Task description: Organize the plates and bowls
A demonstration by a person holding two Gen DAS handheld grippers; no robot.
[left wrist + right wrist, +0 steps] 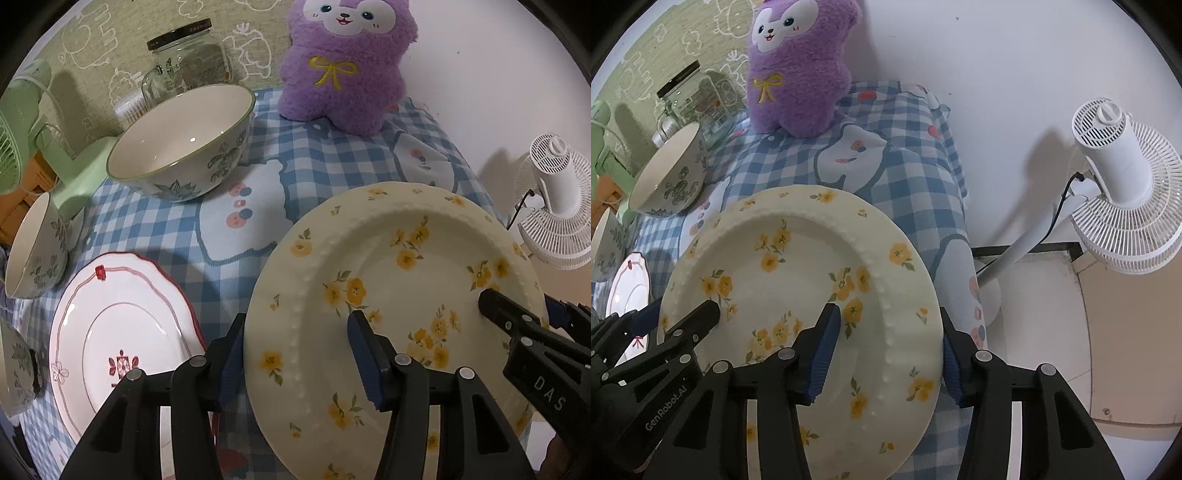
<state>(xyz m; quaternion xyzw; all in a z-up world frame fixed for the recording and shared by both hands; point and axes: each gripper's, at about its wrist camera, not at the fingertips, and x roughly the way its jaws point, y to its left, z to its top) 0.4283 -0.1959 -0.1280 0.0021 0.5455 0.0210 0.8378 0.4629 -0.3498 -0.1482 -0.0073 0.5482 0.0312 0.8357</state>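
Yellow-flower plate (399, 295): fills the lower right of the left wrist view and the lower centre of the right wrist view; we read it as tilted, its near edge lifted off the checked cloth (177, 221), though the far edge may touch.

Left gripper (299, 365): fingers straddle the plate's left rim, one blue pad outside the edge, one on the well; pinching the rim.

Right gripper (886, 350): fingers straddle the right rim the same way, one pad on the inner face, one beyond the outer edge; clamped on the plate.

Handling, our judgement: glazed ceramic, stiff, fairly heavy for a rim pinch, slick and breakable. The beaded rim band gives the pads some purchase. Opposite-rim holds look like the safe choice; keep it level and set it down softly.

Red-trim plate (122, 339): flat on the cloth at lower left, empty; a likely base for stacking.

Large bowl (184, 147): upper left of centre, upright, nothing inside.

Small bowl (37, 247): left edge, leaning; we see no contents.

Third bowl (14, 369): partly cut off at far left; contents cannot be told.

Glass jar (184, 59): behind the large bowl, dark lid on; contents unclear.

Plush toy (343, 62): at the top, well apart from the plates.
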